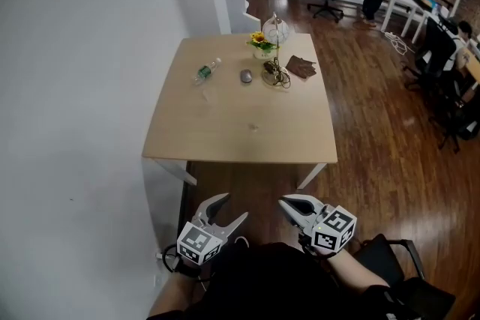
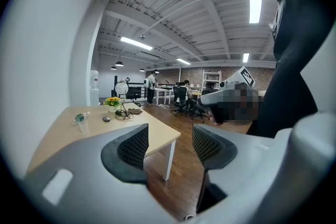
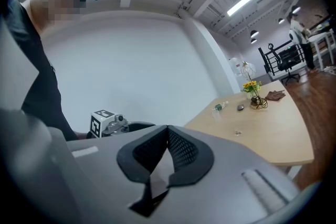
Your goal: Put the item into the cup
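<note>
My left gripper [image 1: 234,206] hangs at my waist, jaws apart and empty; the right gripper [image 1: 289,204] beside it has its jaws closed on nothing. I judge I'm still at the approach: on the counter [image 1: 225,146] ahead a small item [image 1: 253,127] lies mid-top, with what looks like a clear cup [image 1: 204,94] beyond, by the plastic bottle [image 1: 206,72]. Next I'd reach forward and open the right jaws over the item

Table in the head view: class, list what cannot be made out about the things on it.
Cup: a faint clear shape by the bottle, too small to confirm, head view.
Speck mid-table: too small to name, every view.
Grey lump by the flowers: too distant to identify.
</note>
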Demonstrator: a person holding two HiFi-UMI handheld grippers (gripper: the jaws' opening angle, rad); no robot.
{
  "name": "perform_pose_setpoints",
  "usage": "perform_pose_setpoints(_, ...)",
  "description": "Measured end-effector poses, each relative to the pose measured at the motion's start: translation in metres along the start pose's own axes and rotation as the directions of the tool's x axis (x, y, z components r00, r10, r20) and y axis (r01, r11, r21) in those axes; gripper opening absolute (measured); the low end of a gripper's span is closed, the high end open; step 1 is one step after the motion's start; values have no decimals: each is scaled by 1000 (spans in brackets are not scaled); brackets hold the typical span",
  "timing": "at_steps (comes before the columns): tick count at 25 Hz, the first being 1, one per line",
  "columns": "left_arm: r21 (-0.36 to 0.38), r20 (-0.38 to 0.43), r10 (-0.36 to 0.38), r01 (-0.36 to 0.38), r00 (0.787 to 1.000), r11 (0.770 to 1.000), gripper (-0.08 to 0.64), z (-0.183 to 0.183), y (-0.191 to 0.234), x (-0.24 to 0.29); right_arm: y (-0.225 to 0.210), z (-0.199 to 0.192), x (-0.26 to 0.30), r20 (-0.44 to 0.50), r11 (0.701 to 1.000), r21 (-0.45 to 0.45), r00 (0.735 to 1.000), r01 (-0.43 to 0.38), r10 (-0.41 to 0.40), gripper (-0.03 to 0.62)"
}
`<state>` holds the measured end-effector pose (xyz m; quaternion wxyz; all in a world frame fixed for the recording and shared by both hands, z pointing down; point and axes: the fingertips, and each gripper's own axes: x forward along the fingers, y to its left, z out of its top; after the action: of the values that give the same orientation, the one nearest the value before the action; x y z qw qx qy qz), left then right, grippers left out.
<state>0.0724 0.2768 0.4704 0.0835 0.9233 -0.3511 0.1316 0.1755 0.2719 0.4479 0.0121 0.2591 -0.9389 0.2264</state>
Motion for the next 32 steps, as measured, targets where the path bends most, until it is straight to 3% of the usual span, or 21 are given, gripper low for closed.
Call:
perform_pose_setpoints(15,-16,3,-5,5,1000,1000,255,2,64,32,-47,16,47,-33,1000,-1,999,14,-14,8)
perform_pose_setpoints(32,-18,-17,-114,114,993,993,255,19,262,90,-155,63,222,-68,993,46,992,111,-108,8)
